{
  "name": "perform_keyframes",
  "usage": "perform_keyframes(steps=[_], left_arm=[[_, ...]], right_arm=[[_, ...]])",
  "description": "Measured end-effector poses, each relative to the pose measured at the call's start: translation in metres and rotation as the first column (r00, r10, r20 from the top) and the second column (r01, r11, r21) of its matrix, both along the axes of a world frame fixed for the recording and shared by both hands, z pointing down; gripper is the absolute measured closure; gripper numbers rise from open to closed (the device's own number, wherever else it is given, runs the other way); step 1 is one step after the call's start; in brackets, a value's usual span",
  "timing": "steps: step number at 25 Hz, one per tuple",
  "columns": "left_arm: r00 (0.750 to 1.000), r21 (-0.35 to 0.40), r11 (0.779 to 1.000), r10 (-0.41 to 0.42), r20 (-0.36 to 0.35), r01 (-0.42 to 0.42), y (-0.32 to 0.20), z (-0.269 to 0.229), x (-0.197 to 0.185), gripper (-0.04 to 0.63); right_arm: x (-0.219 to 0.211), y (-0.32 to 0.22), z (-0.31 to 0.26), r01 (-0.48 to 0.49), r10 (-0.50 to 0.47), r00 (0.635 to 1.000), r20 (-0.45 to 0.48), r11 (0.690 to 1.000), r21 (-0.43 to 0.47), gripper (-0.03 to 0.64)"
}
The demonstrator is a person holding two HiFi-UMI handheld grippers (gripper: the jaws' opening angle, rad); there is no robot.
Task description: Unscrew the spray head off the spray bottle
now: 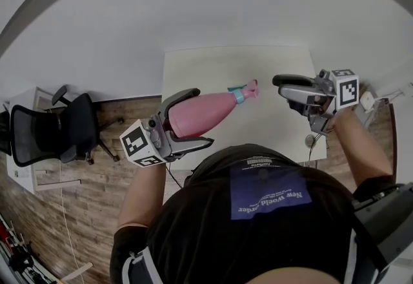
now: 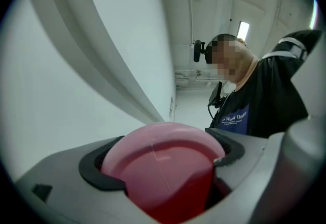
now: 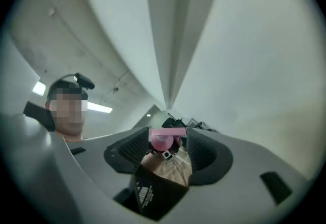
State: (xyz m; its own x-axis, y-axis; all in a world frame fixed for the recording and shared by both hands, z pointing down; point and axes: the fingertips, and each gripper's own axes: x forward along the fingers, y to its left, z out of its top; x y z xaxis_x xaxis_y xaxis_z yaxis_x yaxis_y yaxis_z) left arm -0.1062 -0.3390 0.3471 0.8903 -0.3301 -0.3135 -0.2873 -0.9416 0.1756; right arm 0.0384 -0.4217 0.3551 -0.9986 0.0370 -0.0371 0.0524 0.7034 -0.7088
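In the head view my left gripper [image 1: 201, 116] is shut on the body of a pink spray bottle [image 1: 206, 111], held lying almost level above the table's near edge. Its teal collar [image 1: 239, 95] and pink spray head [image 1: 250, 90] point right. My right gripper [image 1: 285, 93] hangs just right of the spray head, apart from it, open with nothing between its fingers. The left gripper view is filled by the bottle's round base [image 2: 163, 162], clamped between the pads. In the right gripper view the spray head [image 3: 163, 139] shows small and end-on beyond the open jaws.
A white table [image 1: 213, 63] lies under both grippers, against a white wall. A black office chair [image 1: 58, 131] stands on the wood floor at the left. My own torso in a black shirt [image 1: 258, 212] fills the lower middle.
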Motion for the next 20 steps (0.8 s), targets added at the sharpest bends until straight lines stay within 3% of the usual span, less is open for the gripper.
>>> perform_keyframes(steps=[3, 6, 11, 20], left_arm=[[0.998, 0.075, 0.997, -0.027, 0.053, 0.023, 0.0, -0.006, 0.001, 0.094], [0.991, 0.155, 0.988, -0.044, 0.124, 0.025, 0.004, -0.006, 0.007, 0.094], [0.969, 0.219, 0.976, -0.059, 0.239, 0.006, 0.01, 0.005, 0.014, 0.094], [0.94, 0.288, 0.957, -0.069, 0.335, -0.032, 0.021, 0.01, 0.023, 0.094]], right_arm=[[-0.004, 0.005, 0.007, 0.07, -0.05, 0.995, 0.09, 0.972, -0.225, 0.379], [-0.017, 0.015, 0.003, 0.149, -0.088, 0.98, 0.178, 0.921, -0.361, 0.369], [-0.042, 0.023, 0.005, 0.214, -0.134, 0.969, 0.208, 0.878, -0.428, 0.348], [-0.065, 0.038, 0.015, 0.271, -0.226, 0.962, 0.151, 0.839, -0.472, 0.348]])
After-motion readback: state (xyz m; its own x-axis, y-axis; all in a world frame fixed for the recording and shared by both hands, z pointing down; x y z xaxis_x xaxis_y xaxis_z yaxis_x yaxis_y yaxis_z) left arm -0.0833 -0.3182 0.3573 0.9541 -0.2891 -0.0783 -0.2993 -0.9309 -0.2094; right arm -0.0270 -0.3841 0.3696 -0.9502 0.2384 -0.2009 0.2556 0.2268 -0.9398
